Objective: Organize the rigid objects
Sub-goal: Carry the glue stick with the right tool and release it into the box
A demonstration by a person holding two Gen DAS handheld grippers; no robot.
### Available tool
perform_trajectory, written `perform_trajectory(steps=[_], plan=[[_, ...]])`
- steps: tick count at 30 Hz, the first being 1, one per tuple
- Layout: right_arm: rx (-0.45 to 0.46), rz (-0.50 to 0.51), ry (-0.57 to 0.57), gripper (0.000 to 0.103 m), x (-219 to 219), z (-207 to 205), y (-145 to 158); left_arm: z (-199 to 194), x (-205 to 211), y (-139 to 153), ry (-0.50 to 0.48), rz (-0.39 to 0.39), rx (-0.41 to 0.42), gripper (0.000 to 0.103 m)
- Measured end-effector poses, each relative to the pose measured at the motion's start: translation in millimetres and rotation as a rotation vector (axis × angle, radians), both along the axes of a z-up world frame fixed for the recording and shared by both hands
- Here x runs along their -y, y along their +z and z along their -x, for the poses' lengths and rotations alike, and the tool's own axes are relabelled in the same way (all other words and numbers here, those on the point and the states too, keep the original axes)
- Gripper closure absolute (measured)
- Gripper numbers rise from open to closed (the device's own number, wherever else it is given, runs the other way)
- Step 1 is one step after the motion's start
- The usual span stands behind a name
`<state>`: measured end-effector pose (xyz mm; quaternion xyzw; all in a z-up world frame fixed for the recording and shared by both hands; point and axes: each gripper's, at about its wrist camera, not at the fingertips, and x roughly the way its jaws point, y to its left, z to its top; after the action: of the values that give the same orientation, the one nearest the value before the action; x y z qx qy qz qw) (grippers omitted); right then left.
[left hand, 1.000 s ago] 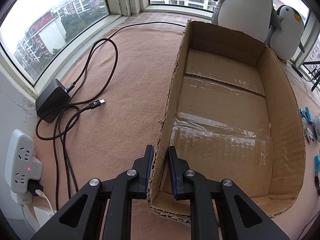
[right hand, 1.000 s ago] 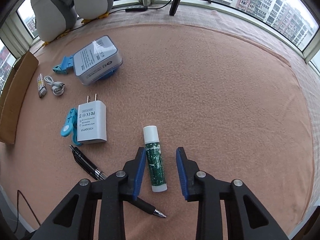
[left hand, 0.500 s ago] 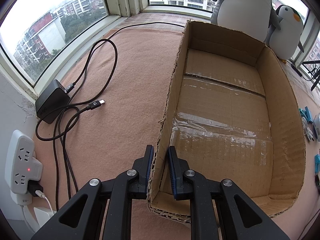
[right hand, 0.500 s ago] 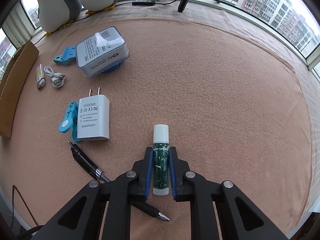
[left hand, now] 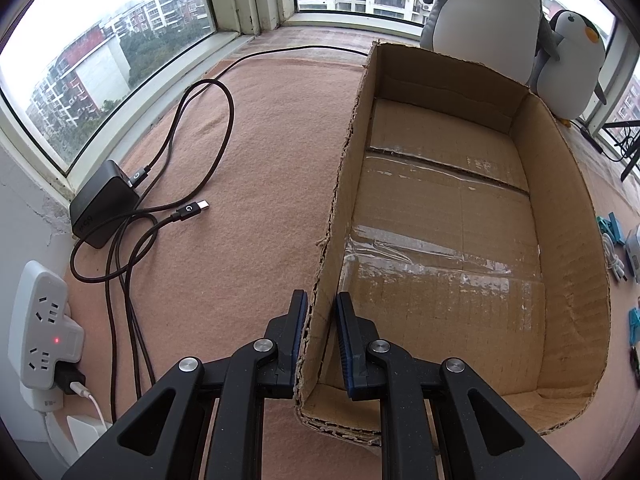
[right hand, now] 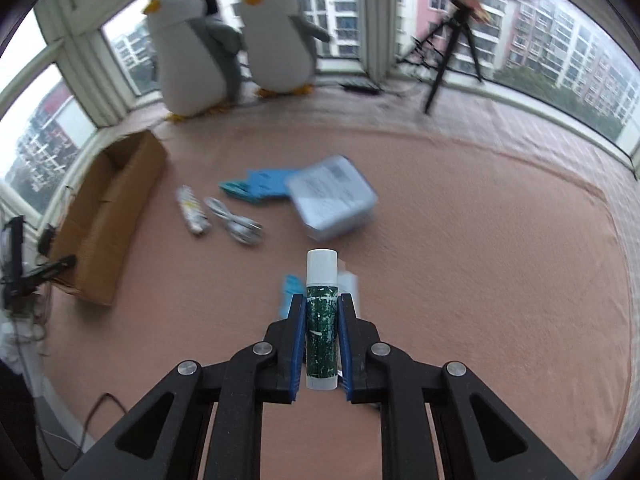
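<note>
- My right gripper (right hand: pixel 322 332) is squeezed tight on a green tube with a white cap (right hand: pixel 321 312). The tube sits between the two blue pads, and its white cap pokes out past the tips.
- The tube is up off the pink blanket (right hand: pixel 480 272), in the air above the other things.
- My left gripper (left hand: pixel 322 320) has one finger on each side of the near left wall of the cardboard box (left hand: pixel 568 208). The outer finger touches the wall. There is a small gap on the inner side, so I cannot tell if it really pinches.
- The box sits on the blanket. I see only brown card and shiny tape inside it.
- In the right view the box is far off to the left, well apart from the tube.
- Between the box and the tube lie a small stick-shaped thing (right hand: pixel 191 212), a coiled white cable (right hand: pixel 236 226), some blue clips (right hand: pixel 256 186) and a grey-white packet (right hand: pixel 332 198). They look blurry.
- Two toy penguins (right hand: pixel 236 40) stand by the window behind the box.
- Left of the box are a black charger (left hand: pixel 102 208) with its black cable (left hand: pixel 200 148) and a white power strip (left hand: pixel 40 332) with a red light.
</note>
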<state>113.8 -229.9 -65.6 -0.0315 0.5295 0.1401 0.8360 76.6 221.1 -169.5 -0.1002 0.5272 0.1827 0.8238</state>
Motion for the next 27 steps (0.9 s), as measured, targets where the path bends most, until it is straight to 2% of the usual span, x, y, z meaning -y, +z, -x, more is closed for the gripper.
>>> perform_trajectory(steps=[5, 10, 18, 27], plan=[[0.029, -0.082, 0.131, 0.089, -73, -9, 26, 0, 0, 0, -0.001, 0.002, 0.000, 0.087], [0.033, -0.114, 0.256, 0.089, -144, -9, 31, -1, 0, 0, -0.015, -0.004, -0.005, 0.087], [-0.012, -0.114, 0.405, 0.089, -241, -1, 9, -1, 0, 0, -0.014, -0.003, -0.004, 0.087], [-0.056, -0.092, 0.480, 0.089, -292, 12, -19, -1, 0, 0, -0.012, 0.000, 0.001, 0.087]])
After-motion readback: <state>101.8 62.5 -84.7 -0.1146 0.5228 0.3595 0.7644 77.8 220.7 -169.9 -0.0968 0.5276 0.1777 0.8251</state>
